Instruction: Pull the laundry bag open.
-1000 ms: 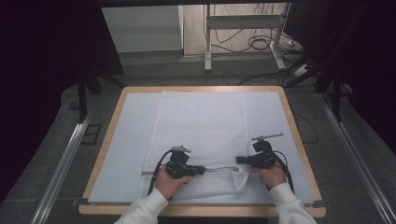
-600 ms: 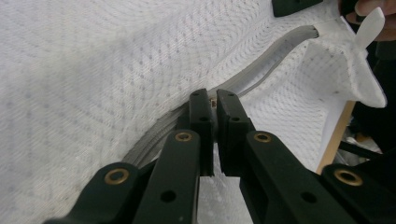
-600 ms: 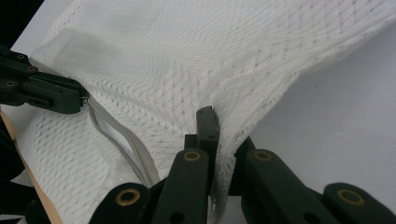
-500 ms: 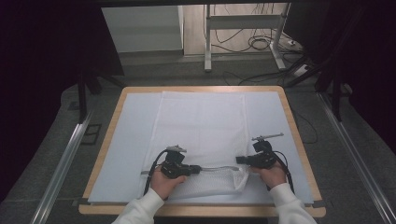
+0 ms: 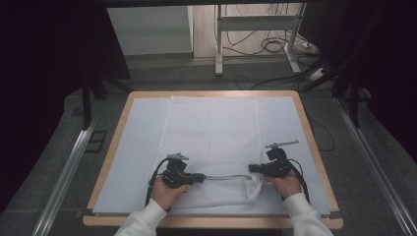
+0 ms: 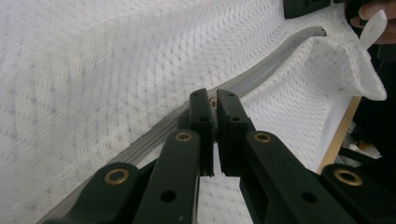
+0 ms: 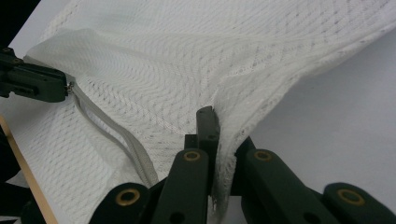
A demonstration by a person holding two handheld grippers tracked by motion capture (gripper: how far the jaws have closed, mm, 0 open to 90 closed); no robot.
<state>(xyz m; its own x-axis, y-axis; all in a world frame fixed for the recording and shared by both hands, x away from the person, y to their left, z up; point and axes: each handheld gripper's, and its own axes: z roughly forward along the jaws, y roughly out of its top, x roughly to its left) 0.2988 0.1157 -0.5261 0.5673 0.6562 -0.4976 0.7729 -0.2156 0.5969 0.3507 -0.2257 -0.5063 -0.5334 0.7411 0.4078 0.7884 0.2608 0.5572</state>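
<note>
A white mesh bag (image 5: pixel 214 142) lies flat on the bench (image 5: pixel 113 147), its near edge lifted between the two grippers. From the high view the left gripper (image 5: pixel 199 178) and right gripper (image 5: pixel 252 168) face each other across that edge, with the grey zipper (image 5: pixel 223 177) strung as a thin line between their jaws, but how the jaws stand is too small to tell there.

The left gripper view settles it: the left gripper (image 6: pixel 215 100) has its jaws clenched on a small metal zipper pull (image 6: pixel 214 101) sitting on the zipper (image 6: pixel 261 74), which runs away from the jaw tips up to the far corner of the bag (image 6: pixel 140 60). Beyond that corner a fingertip and the other gripper's dark body show at the top edge.

The right gripper view shows the right gripper (image 7: pixel 212 122) with its jaws clenched on a fold of the mesh at the bag's (image 7: pixel 187 56) end, the fabric bunched between them and draped over the right-hand jaw. To the left of these jaws the zipper (image 7: pixel 112 135) slants up to the other gripper (image 7: pixel 65 88), which pinches its end.

Beyond the bench, past the jaws, lie a metal stand (image 5: pixel 255 34) and loose cables (image 5: pixel 275 46) on the floor; a metal rail (image 5: pixel 69 167) runs along the left side.
</note>
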